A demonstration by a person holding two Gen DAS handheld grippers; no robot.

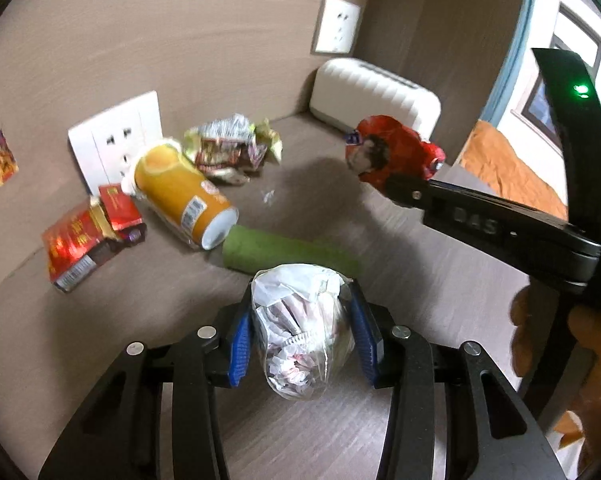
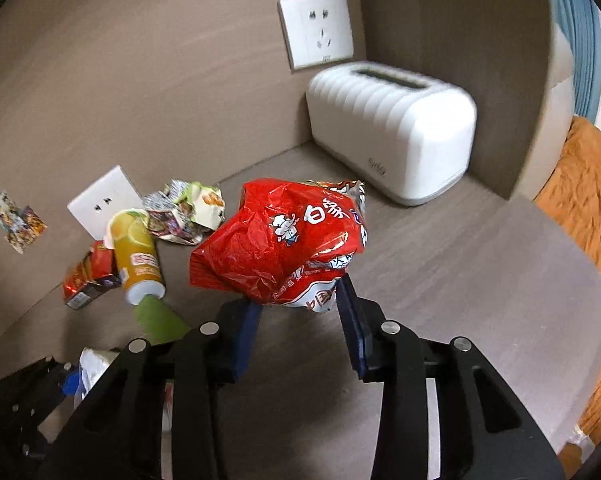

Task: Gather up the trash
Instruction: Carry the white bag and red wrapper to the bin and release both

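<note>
Both hands have trash in hand at once. The left gripper [image 1: 302,330] has its blue pads [image 1: 240,344] pressed on either side of a clear plastic bag stuffed with crumpled paper [image 1: 296,320], held just above the near part of the tabletop [image 1: 440,280]; its jaws stand partly apart, only as wide as the bag's bulk. The right gripper [image 2: 296,320] is pinched nearly shut on the bottom corner of a red noodle wrapper [image 2: 280,240], which billows up and away from the jaws over the middle of the tabletop. Both pieces look light, soft and crackly, likely to slip if squeezed loosely, so a bunched fold is the best place to hold. Further left, an orange drink carton [image 1: 180,196] lies on its side, long axis running from the far wall socket toward the near right, its base end pointing at a green roll [image 1: 288,252]. It seems stiffer; I would take it across the middle of its body. A red box [image 1: 86,240] lies open beside it, a crumpled foil wrapper [image 1: 230,148] behind, and a white toaster [image 2: 392,136] stands in the far corner.
</note>
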